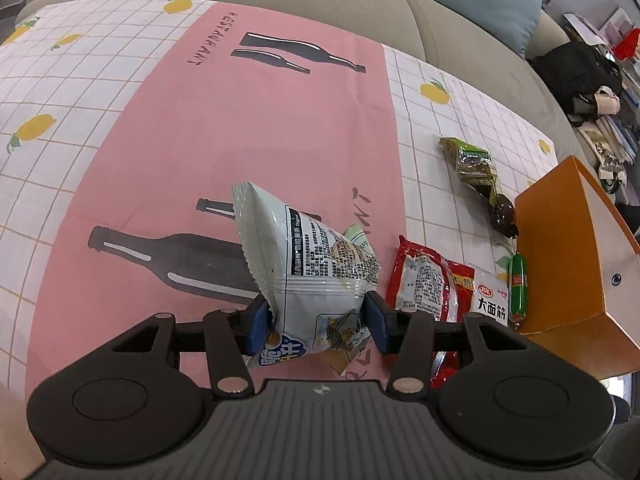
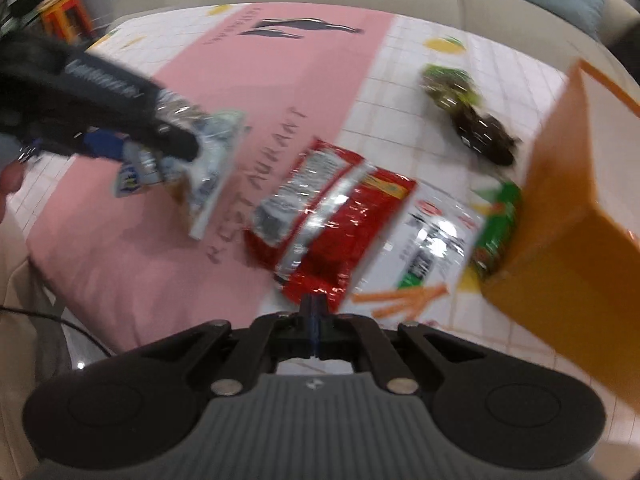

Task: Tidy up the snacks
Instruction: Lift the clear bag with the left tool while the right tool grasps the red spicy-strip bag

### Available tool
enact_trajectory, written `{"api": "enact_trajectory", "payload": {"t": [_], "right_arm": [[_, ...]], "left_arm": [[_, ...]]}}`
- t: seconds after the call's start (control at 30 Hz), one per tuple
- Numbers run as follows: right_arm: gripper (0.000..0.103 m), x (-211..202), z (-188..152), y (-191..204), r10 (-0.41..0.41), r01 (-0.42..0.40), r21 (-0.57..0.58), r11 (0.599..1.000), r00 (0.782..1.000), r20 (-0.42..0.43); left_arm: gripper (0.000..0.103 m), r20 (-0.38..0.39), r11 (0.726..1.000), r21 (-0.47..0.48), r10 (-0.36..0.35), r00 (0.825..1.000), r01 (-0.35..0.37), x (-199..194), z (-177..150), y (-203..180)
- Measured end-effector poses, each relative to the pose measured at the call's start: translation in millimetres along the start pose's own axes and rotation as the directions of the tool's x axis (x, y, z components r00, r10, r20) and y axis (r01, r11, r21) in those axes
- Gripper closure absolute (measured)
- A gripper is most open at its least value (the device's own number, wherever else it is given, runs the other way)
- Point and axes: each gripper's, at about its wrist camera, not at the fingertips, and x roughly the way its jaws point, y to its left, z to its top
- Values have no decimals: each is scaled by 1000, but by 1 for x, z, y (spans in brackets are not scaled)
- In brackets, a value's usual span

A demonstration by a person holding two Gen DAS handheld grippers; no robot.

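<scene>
My left gripper (image 1: 316, 320) is shut on a pale blue and white snack bag (image 1: 312, 256), its blue pads pressing the bag's lower sides and holding it above the pink cloth. From the right wrist the same left gripper (image 2: 148, 152) and bag (image 2: 208, 160) show blurred at the upper left. My right gripper (image 2: 316, 320) is shut, pads together just short of the near corner of a red packet (image 2: 328, 216) lying on the table. Nothing shows between its pads. Beside the red packet (image 1: 424, 284) lie a white packet (image 1: 490, 300) and a green sausage (image 1: 518, 288).
An open orange box (image 1: 572, 256) stands at the right table edge, also near the right gripper as the orange box (image 2: 572, 208). A green packet (image 1: 476, 164) and a dark packet (image 1: 506, 216) lie behind it. A grey sofa (image 1: 460, 20) runs along the far side. A hand (image 2: 10, 180) shows at left.
</scene>
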Motion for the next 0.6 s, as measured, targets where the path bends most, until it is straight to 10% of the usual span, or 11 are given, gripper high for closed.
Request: {"api": "enact_trajectory", "payload": {"t": [0.13, 0.43, 0.6], "right_arm": [[94, -10, 2, -5, 15, -18, 48, 999, 998, 65], [27, -4, 21, 8, -52, 56, -23, 998, 986, 162], [16, 8, 39, -5, -32, 5, 204, 979, 991, 127]], "left_arm": [[47, 3, 1000, 2, 2, 1000, -2, 0, -2, 1], [47, -17, 1000, 7, -2, 1000, 3, 7, -2, 2], [47, -8, 1000, -5, 4, 1000, -4, 10, 1, 4]]}}
